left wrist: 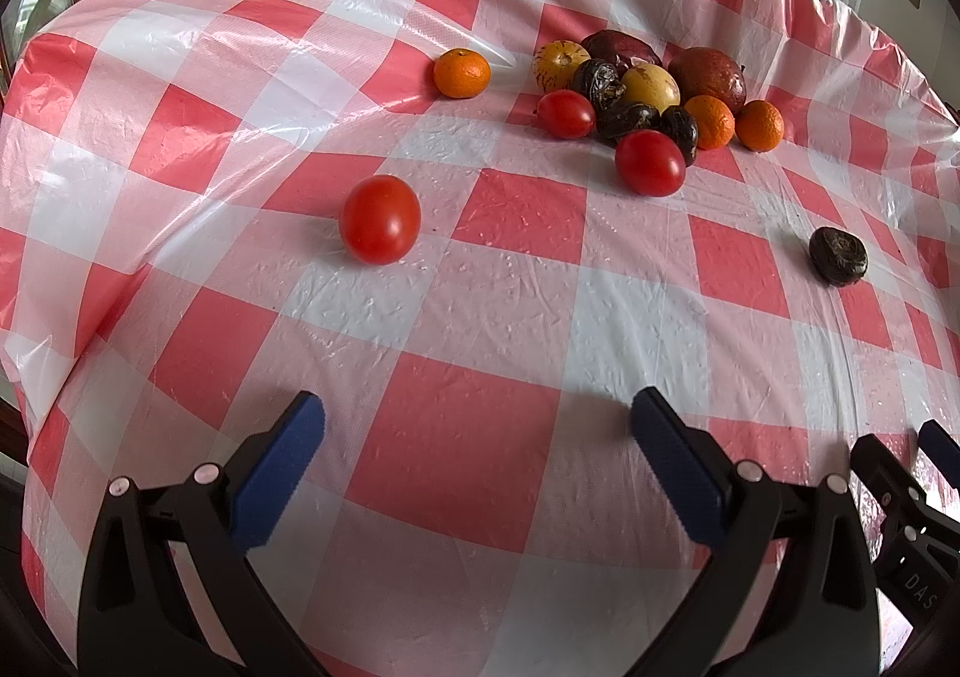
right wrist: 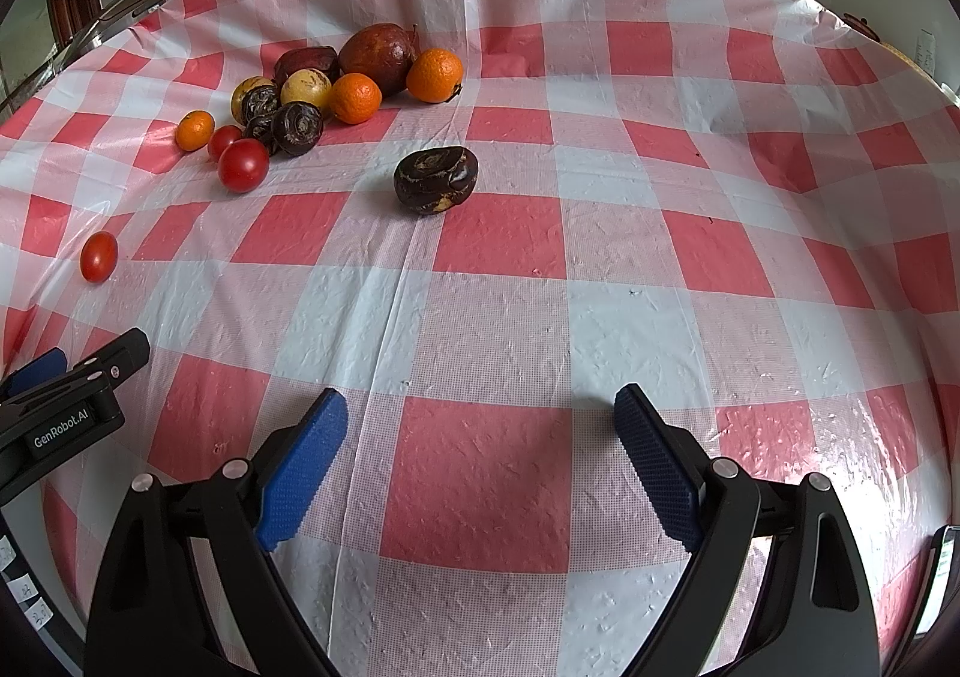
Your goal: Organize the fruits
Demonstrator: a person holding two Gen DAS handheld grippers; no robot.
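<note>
Left claw (left wrist: 478, 414) (spread wide) facing tomato (left wrist: 379, 219)

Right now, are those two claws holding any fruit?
Left claw: open, holding nothing.
Right claw: open, holding nothing.

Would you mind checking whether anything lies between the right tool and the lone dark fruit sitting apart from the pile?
Nothing visible does. The right tool is open, and only bare checked tablecloth lies between it and the lone dark fruit. The fruit pile sits off to the left, clear of that path.
</note>
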